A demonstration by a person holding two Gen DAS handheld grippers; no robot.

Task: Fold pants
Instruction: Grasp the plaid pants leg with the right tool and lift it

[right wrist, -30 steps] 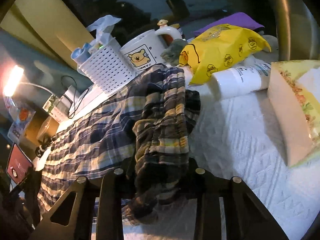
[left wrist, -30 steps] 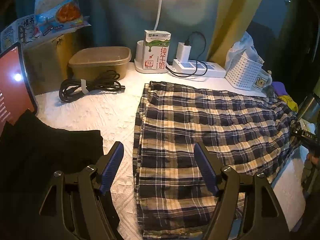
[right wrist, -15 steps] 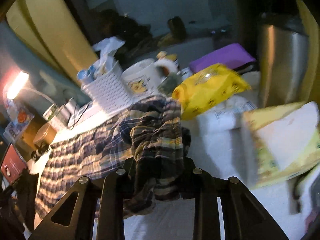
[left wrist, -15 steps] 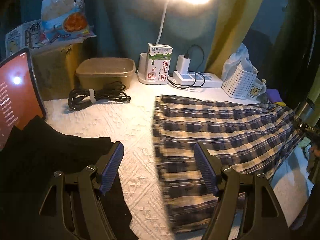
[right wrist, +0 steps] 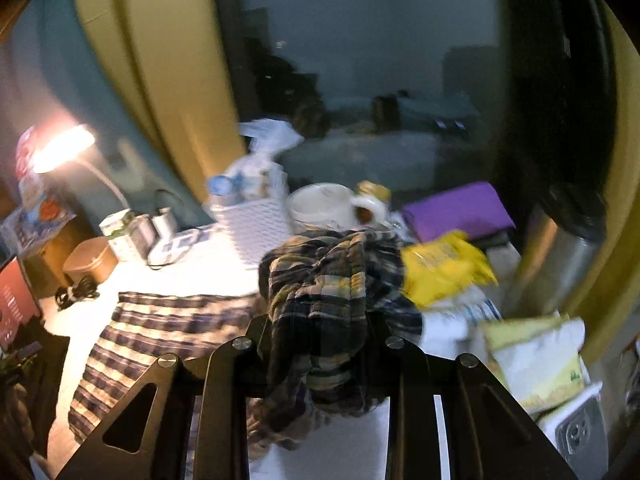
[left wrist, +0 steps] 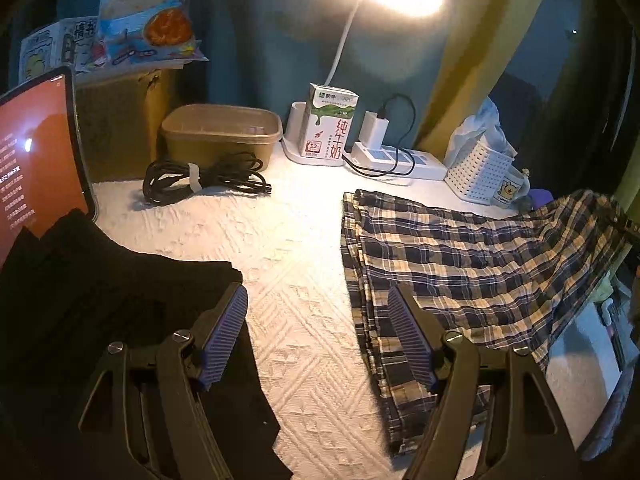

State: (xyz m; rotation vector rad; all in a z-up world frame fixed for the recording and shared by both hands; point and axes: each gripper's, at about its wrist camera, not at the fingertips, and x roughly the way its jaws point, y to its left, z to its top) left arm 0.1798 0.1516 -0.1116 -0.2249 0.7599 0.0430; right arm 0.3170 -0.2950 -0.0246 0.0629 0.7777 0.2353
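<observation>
Plaid pants (left wrist: 472, 276) in navy and cream lie on the white textured cloth (left wrist: 288, 264), their right end lifted off the surface. My right gripper (right wrist: 320, 336) is shut on that bunched waist end of the plaid pants (right wrist: 320, 284), which drapes over its fingers and hides the pads. My left gripper (left wrist: 318, 328) hovers open above the cloth with nothing between its blue pads (left wrist: 224, 332). It sits just left of the pants' near edge, beside a folded black garment (left wrist: 100, 300).
A tablet (left wrist: 36, 160) stands at far left. A cable coil (left wrist: 200, 178), brown container (left wrist: 222, 136), milk carton (left wrist: 330, 126), power strip (left wrist: 396, 158), white basket (left wrist: 478, 172) and lamp line the back. A yellow bag (right wrist: 444, 268), mug (right wrist: 324, 204) and steel flask (right wrist: 556, 264) crowd the right end.
My right gripper has risen with the waist end, pulling the pants up and toward the right. In the left wrist view the pants have slid rightward out from under the open fingers.
</observation>
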